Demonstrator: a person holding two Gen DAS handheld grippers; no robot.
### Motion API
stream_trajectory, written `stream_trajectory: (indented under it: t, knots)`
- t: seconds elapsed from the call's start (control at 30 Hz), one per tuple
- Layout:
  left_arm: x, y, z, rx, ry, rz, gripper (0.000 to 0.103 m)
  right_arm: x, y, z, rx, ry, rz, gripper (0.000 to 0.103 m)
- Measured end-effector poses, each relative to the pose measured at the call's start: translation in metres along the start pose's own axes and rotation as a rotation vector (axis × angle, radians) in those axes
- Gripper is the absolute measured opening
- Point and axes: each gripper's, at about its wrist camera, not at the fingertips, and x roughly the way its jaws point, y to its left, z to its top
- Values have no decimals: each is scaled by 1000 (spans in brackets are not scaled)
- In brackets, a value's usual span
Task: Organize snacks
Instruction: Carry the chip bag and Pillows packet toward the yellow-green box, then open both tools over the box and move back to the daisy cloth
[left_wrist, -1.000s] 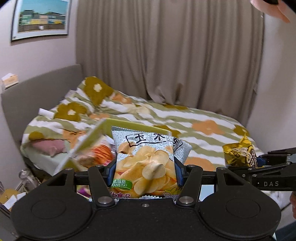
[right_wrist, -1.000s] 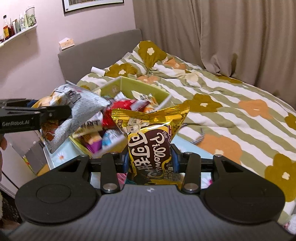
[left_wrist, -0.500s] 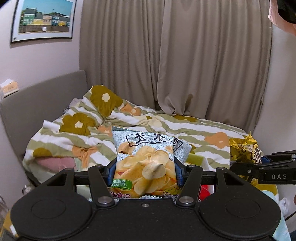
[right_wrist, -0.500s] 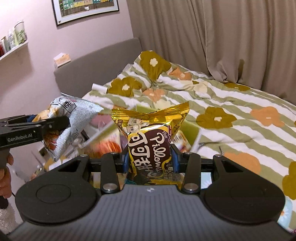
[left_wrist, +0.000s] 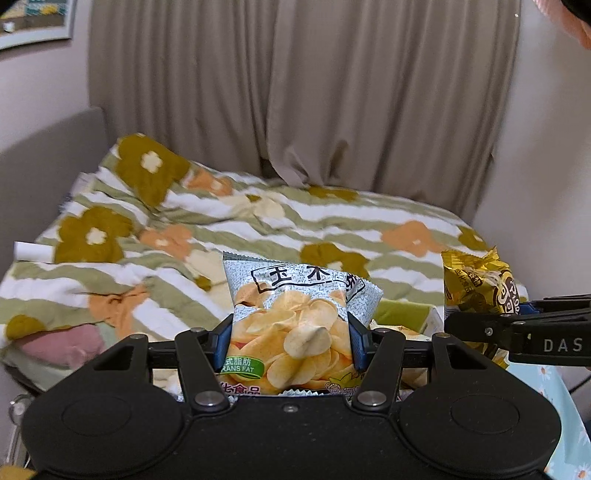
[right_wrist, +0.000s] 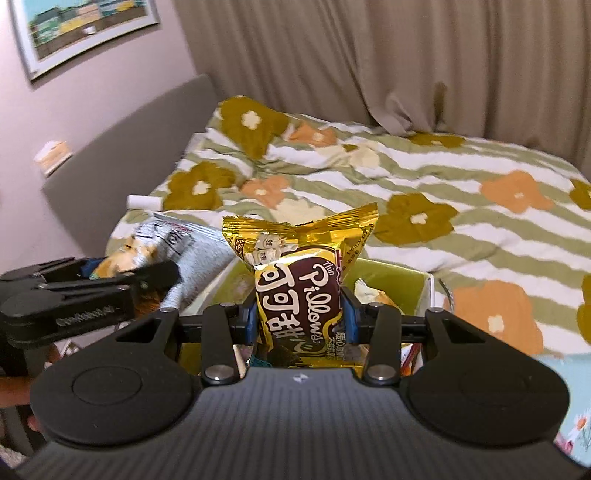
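1. Silver-grey foil marked the chip bag (left_wrist: 295, 325), which stood upright at the lower centre of the left wrist view, clenched between the two blue pads of the left gripper (left_wrist: 290, 341).
2. Gold and brown, the Pillows snack bag (right_wrist: 303, 291) sat the same way in the right gripper (right_wrist: 301, 317), pinched at both sides at the centre of the right wrist view.
3. Both bags were lifted off any surface, so the sorting looked midway: two packets in hand, neither set down yet.
4. A green box (right_wrist: 400, 280) showed behind the right gripper, just below the gold bag; the left wrist view caught it at lower right.
5. Inside it, a pale wrapper (right_wrist: 371, 293) and other packets were partly visible; what they were could not be told.
6. Behind everything lay the flowered bed (right_wrist: 424, 184) and the curtain (left_wrist: 295, 92).
7. Placing both held bags appeared to be what remained.
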Motion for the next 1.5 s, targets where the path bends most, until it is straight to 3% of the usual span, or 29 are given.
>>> stream_trajectory:
  t: [0.17,0.23,0.27,0.3,0.93,1.0,1.07,1.5]
  knots:
    - [38,3,4,4,55,-57,64,19,-4,2,54,21,-56,57]
    - [49,4,5,-5,73,-76,74,24,-7,2,72,27,-73,57]
    - [53,4,5,-5,78,-80,90,26,-8,2,78,30,-81,57]
    - [54,4,3,-2,78,-76,99,27,-9,3,84,33,-87,57]
    - [10,26,-9,-7,31,-14,100,38,6,12,127,51,-55,60]
    - [8,27,-10,-1,29,-7,100,43,8,10,145,68,-53,66]
    - [6,29,-13,5,29,2,100,46,6,6,175,75,-44,103]
    - [-5,24,-29,13,39,-11,100,26,0,-17,221,40,-66,103]
